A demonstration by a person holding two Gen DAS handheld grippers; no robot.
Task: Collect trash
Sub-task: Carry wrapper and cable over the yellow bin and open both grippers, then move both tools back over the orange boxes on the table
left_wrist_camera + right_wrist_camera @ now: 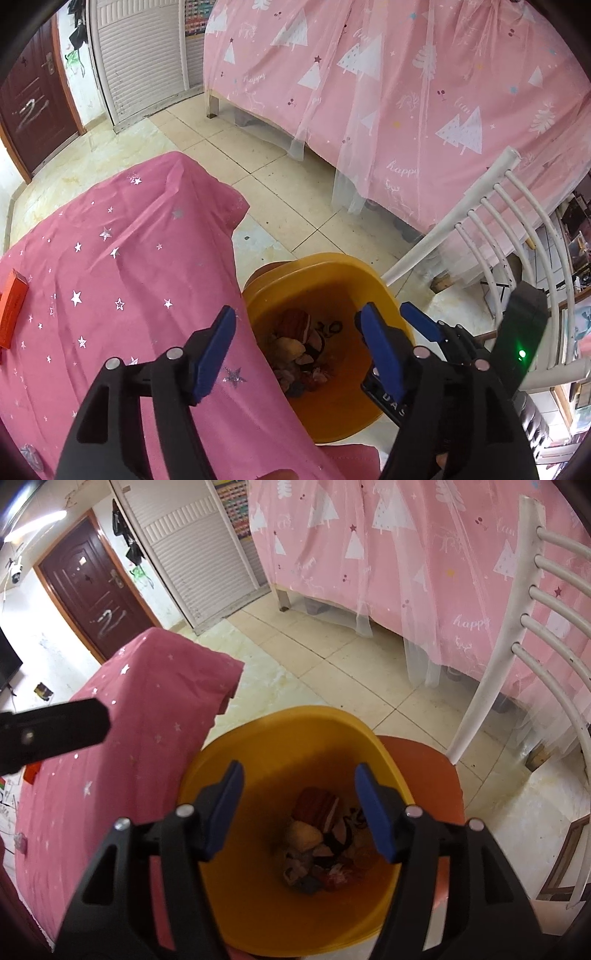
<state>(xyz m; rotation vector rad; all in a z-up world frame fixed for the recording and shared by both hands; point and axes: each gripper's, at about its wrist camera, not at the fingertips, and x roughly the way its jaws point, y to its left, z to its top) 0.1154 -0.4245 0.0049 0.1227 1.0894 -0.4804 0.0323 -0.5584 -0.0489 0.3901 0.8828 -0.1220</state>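
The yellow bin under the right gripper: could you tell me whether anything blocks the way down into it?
Nothing visible does. The right gripper hangs open over the yellow bin, whose mouth is uncovered, with trash lying at the bottom.

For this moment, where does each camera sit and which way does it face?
Left wrist: on the left tongs, angled down at the table edge and yellow bin; right tongs and a fingertip show.
Right wrist: on the right tongs, open and empty, looking down into the bin; the left tongs' black frame shows at left.
Shared: bin, trash, pink tablecloth, white chair.
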